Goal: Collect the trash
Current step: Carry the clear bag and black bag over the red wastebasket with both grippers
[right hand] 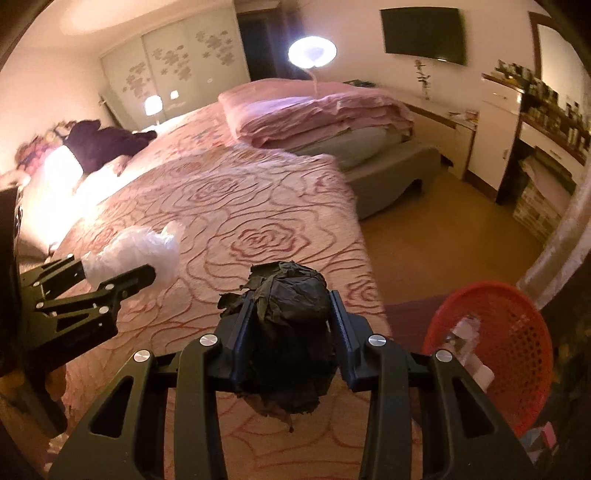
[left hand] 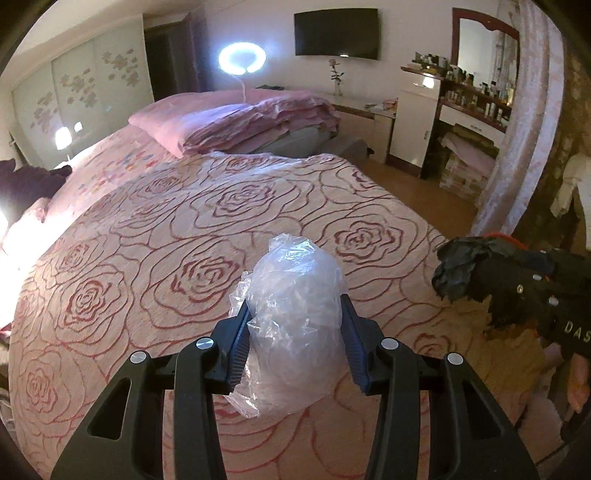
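A crumpled clear plastic bag (left hand: pixel 295 325) is clamped between the pads of my left gripper (left hand: pixel 295 301), held just above the rose-patterned bedspread (left hand: pixel 166 229). My right gripper (right hand: pixel 290 299) is shut on a crumpled black wad of trash (right hand: pixel 291 332), also lifted over the bed's near corner. In the left wrist view the black wad (left hand: pixel 458 269) hangs at the right edge. The right wrist view has the left gripper (right hand: pixel 114 267) with the clear bag (right hand: pixel 140 247) at the left. A red mesh basket (right hand: pixel 491 354) with some scraps inside stands on the floor to the right of the bed.
Folded pink quilts (left hand: pixel 251 118) lie at the bed's far end and a dark garment (right hand: pixel 103 144) at its far left. A ring light (left hand: pixel 242 57), a wall TV (left hand: pixel 336 33) and a cluttered dresser (left hand: pixel 469 96) stand beyond. Bare floor (right hand: pixel 443 236) lies right of the bed.
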A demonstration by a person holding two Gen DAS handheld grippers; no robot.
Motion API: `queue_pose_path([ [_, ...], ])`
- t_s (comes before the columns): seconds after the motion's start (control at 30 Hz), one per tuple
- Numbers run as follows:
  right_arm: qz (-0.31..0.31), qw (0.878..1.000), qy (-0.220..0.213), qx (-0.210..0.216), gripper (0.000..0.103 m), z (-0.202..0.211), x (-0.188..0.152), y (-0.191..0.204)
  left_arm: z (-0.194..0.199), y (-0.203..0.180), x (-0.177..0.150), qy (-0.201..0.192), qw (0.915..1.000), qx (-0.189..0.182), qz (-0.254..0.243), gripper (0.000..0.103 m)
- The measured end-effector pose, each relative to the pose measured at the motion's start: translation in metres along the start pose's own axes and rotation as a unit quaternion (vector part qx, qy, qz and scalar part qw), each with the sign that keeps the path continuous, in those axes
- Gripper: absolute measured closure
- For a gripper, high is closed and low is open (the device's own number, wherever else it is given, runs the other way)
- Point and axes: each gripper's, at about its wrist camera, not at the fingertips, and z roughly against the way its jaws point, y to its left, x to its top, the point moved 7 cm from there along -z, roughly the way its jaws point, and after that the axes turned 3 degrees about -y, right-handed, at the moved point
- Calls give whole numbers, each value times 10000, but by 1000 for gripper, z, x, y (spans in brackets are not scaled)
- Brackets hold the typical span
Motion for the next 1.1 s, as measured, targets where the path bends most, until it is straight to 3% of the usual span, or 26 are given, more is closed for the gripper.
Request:
queue_pose_path([
  [0.6,-861,9927,-339,-780,66,38,1,-93,-4,-80,34,-197,9964,-611,-559,60],
  [1.1,-1391,9794,-466,-1391,66,68,-16,-156,-10,-157,49,-198,9869,-1223,-1032,60],
])
